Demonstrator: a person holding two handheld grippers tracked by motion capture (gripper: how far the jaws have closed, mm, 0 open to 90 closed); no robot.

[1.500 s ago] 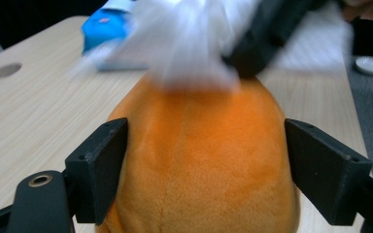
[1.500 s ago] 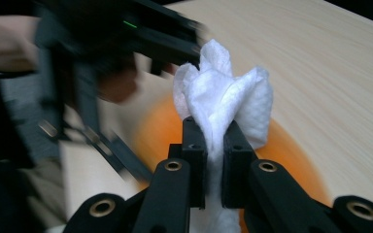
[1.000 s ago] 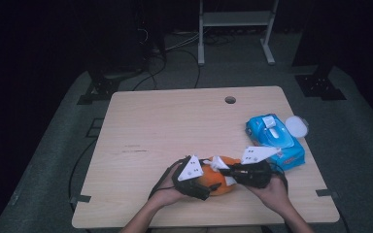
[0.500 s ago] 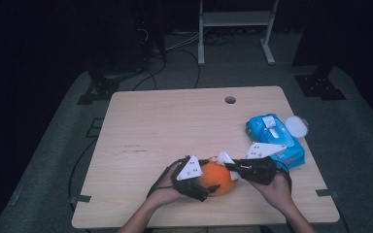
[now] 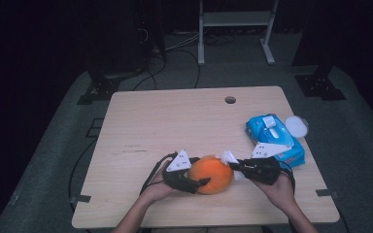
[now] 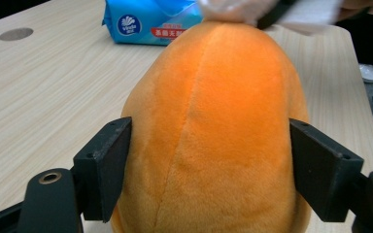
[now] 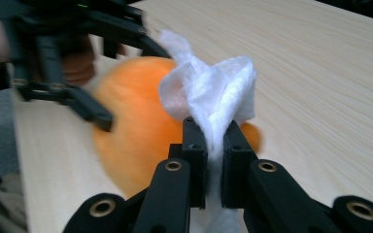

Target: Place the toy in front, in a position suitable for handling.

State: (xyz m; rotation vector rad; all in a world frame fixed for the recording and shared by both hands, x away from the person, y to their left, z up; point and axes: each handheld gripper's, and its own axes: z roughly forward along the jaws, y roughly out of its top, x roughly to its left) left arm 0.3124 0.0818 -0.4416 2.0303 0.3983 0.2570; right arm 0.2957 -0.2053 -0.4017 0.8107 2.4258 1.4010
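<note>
An orange plush toy (image 5: 213, 174) lies on the wooden table (image 5: 175, 121) near its front edge. My left gripper (image 5: 199, 180) grasps it from the left. In the left gripper view the two jaws (image 6: 209, 165) press on both flanks of the plush (image 6: 213, 97); they have just been closing on it. My right gripper (image 5: 234, 166) comes in from the right, shut on a crumpled white tissue (image 5: 227, 158). In the right gripper view the tissue (image 7: 209, 92) bunches up out of the pinched jaws (image 7: 212, 141), against the far end of the plush (image 7: 131, 126).
A blue pack of wet wipes (image 5: 274, 138) lies at the table's right side, with a white round lid (image 5: 296, 125) beside it at the edge. A cable hole (image 5: 230, 100) sits near the back edge. A white metal stand (image 5: 233, 19) is on the floor behind.
The two grippers have drawn slightly apart: the left shifted left, the right shifted right with the tissue. More of the orange plush shows between them.
</note>
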